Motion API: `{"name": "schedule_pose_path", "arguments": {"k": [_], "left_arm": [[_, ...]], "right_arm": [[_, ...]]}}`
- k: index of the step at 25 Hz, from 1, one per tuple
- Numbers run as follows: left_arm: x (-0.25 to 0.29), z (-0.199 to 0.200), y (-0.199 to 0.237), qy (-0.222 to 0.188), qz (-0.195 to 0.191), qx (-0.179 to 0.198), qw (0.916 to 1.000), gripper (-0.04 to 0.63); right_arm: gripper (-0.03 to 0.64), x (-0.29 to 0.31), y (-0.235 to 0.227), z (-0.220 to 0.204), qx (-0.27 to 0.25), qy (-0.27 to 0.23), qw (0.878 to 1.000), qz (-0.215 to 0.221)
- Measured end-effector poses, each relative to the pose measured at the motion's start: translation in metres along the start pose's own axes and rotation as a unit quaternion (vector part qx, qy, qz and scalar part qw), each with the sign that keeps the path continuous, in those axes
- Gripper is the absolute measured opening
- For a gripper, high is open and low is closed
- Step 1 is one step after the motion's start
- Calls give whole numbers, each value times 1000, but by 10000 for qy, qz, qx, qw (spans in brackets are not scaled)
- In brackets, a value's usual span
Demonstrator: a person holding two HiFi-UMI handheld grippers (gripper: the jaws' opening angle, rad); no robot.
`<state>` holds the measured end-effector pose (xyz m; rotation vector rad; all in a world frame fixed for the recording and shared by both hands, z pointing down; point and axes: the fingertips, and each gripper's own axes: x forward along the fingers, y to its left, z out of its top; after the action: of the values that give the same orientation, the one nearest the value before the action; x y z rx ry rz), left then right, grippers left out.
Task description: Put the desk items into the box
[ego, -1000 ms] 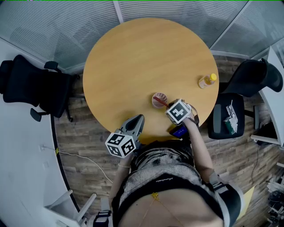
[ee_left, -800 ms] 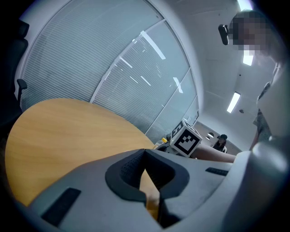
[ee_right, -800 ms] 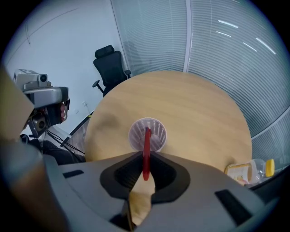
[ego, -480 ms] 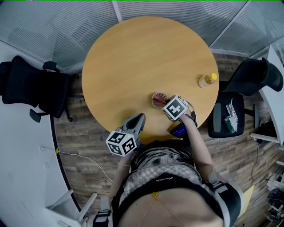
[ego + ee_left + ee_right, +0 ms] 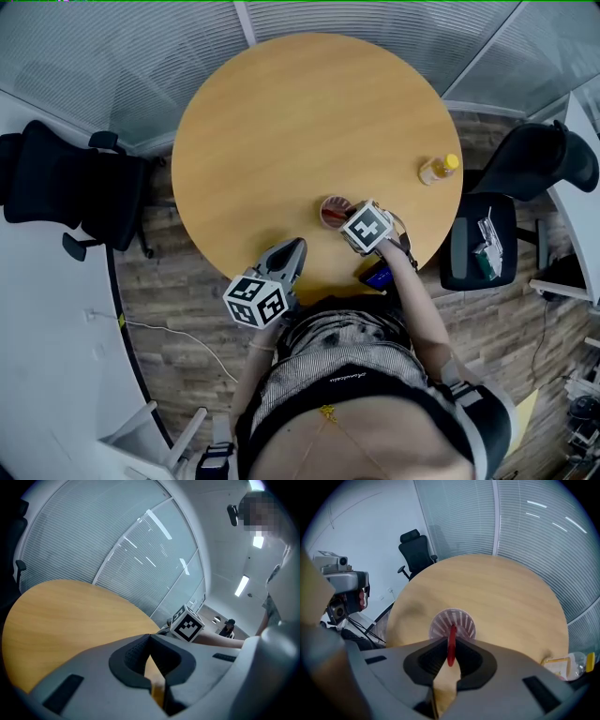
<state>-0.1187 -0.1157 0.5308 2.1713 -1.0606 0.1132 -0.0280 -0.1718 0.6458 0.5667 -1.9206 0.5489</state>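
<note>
one round wooden table carries few things. the right gripper points steeply down, and its two fingers are clamped on one thin red pen. the pen's far end reaches into the mouth of the one pale mesh cup, which stands upright near the table's near edge. in the head view the cup sits just beside the right gripper's marker cube.

the left gripper hangs at the near edge of the table, well apart from the cup. its two fingers are together at the tips, with nothing between them.

one bottle with a yellow cap stands alone near the table's right edge, well apart from the cup. one small blue item lies at the near edge under the right forearm; what it is i cannot tell.

two black office chairs stand off the table, one on the left and one on the right.
</note>
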Motion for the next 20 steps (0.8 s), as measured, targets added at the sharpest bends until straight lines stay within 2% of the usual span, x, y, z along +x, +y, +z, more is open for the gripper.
{"name": "schedule_pose_path", "arguments": {"k": [9,13,20], "left_arm": [[4,2,-5,18,-74,36,10000,18],[3,-2,-4,50,-45,26,10000,18],[2,-1,-9,17,-41,50,10000,18]], "right_arm": [[63,0,1,-1,-101,-55,9999,-98],[112,-2,6,-2,-107,-97,9999,36],[138,-13,3,-4,-103,-267,9996,-22]]}}
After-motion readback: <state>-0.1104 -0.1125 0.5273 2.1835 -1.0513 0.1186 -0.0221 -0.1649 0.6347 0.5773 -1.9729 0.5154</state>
